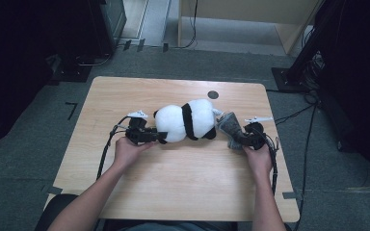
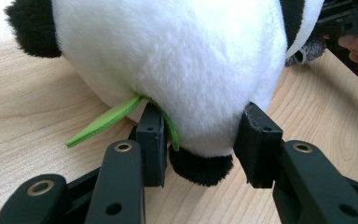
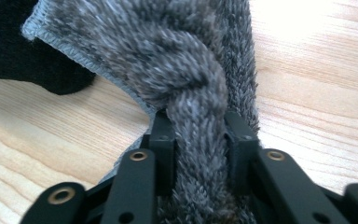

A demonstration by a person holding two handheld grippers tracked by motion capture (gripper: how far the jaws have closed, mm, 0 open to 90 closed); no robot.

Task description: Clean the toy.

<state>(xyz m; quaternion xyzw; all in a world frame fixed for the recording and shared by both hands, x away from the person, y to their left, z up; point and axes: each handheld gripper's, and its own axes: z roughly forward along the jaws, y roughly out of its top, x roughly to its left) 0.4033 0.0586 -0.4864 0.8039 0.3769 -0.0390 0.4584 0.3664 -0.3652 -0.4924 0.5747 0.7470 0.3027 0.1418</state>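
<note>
panda plush [image 1: 189,120]: soft, round, lying mid table [image 1: 173,178] | left hand-held gripper [image 2: 200,140]: clenched on its white fur | right hand-held gripper [image 3: 200,135]: grasping twisted fuzzy grey cloth [image 3: 191,70] beside the plush

Panda plush [image 2: 177,60] cut off at top edge, left gripper view. Grey cloth [image 3: 191,70] runs past top & bottom edges, right gripper view; weave blurred.
</note>
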